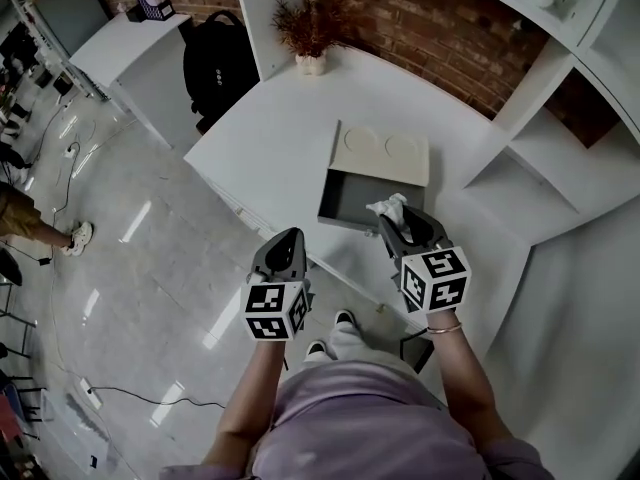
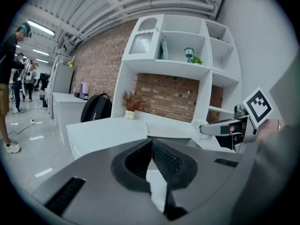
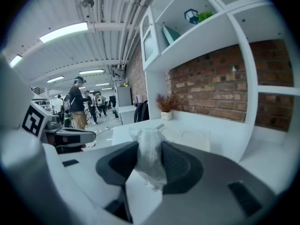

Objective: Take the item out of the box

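Wrapped item [image 3: 150, 165] in right hand-held gripper [image 3: 148, 149], box [image 1: 345, 206] interior visible overhead

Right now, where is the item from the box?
The plastic-wrapped item is pinched in the right gripper, right of centre in the head view, by the open box's near edge.

Bright even light, strip lamps [image 3: 65, 32] above the table [image 1: 280, 138], glare on the floor [image 1: 135, 223] left of it, dark fisheye corners in gripper views

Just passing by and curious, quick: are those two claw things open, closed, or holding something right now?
Left gripper: closed, nothing between its fingers.
Right gripper: closed on a clear plastic bag.
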A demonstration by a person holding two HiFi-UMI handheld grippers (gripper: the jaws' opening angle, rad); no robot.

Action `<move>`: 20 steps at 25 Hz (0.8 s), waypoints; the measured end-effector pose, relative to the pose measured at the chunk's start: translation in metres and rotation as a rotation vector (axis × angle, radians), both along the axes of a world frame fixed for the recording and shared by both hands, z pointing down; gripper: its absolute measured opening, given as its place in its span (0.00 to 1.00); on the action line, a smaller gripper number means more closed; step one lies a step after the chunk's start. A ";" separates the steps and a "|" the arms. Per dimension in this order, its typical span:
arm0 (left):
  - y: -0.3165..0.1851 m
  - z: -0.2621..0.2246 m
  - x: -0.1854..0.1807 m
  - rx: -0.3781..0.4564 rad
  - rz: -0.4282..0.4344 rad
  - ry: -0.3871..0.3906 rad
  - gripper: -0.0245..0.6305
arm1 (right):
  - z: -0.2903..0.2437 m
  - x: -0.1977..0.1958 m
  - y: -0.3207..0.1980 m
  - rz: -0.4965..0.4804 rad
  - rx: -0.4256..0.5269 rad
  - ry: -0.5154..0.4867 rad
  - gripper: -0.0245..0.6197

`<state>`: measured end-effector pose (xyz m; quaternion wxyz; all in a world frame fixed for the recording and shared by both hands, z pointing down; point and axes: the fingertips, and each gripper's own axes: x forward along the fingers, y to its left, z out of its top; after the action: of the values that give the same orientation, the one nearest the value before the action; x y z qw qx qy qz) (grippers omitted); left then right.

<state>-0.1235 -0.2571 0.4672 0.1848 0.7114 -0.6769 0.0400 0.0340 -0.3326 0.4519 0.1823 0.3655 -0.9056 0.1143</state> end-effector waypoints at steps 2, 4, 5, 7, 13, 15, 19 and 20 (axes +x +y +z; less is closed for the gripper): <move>-0.001 -0.002 0.003 0.005 0.007 0.007 0.04 | -0.002 0.004 0.004 0.017 0.000 -0.016 0.29; -0.002 -0.003 0.006 0.008 0.017 0.008 0.04 | -0.005 0.009 0.009 0.037 0.003 -0.036 0.29; -0.003 -0.003 0.008 0.009 0.022 0.008 0.04 | -0.007 0.012 0.011 0.049 0.003 -0.048 0.29; -0.004 -0.003 0.011 0.008 0.034 0.007 0.04 | -0.009 0.017 0.015 0.069 0.005 -0.072 0.29; -0.007 -0.004 0.024 0.008 0.067 0.005 0.04 | -0.017 0.028 0.026 0.106 0.016 -0.142 0.30; -0.007 -0.004 0.029 0.008 0.077 0.003 0.04 | -0.017 0.033 0.029 0.118 0.013 -0.159 0.29; -0.006 -0.006 0.033 0.010 0.090 0.000 0.04 | -0.017 0.041 0.033 0.143 0.017 -0.176 0.29; -0.006 -0.006 0.033 0.010 0.092 0.000 0.04 | -0.017 0.043 0.034 0.153 0.018 -0.182 0.29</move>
<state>-0.0902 -0.2627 0.4612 0.1790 0.7426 -0.6438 0.0451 0.0770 -0.2988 0.4346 0.0869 0.4232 -0.8889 0.1524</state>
